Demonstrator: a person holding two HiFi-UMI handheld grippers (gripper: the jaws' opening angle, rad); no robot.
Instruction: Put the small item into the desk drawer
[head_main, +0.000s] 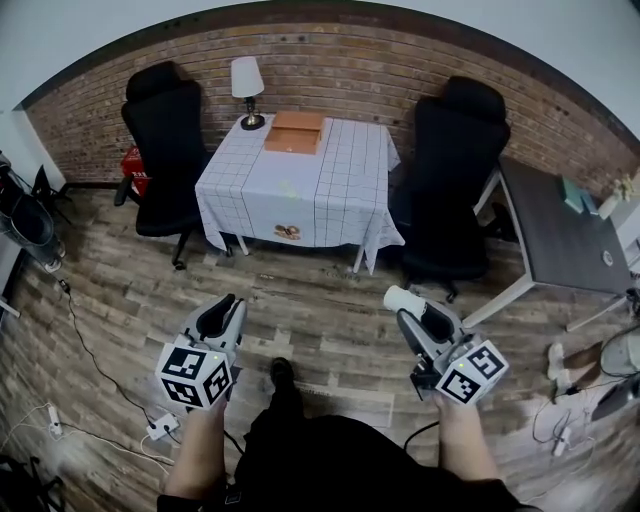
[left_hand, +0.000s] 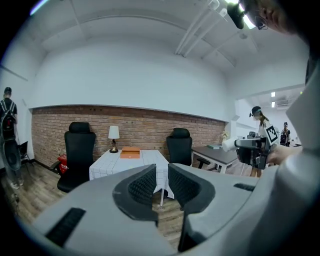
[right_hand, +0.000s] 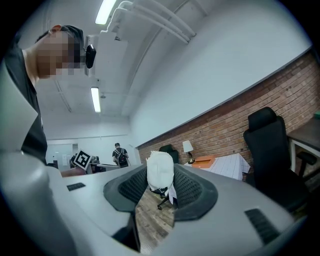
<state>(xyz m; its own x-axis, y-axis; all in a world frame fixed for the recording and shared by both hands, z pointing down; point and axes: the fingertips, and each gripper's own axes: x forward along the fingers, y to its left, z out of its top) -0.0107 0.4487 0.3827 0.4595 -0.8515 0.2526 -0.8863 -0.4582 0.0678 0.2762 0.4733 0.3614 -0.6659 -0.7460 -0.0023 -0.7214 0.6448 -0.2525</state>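
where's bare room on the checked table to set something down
The front half of the checked table, from the orange box to the near edge, is bare; so is the strip right of the box. Crowded along the back: lamp at the left corner, box beside it.

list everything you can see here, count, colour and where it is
table: 1, white checked cloth, centre, by the brick wall
lamp: 1, white shade, table's back left corner
box: 1, orange, on the table beside the lamp
chairs: 2, black, one each side of the table
desk: 1, grey, far right
power strip: 1, white, floor at left
small item: 1, white, between the right gripper's jaws
left gripper: 1, grey, jaws slightly apart, empty
right gripper: 1, grey, jaws on the small item
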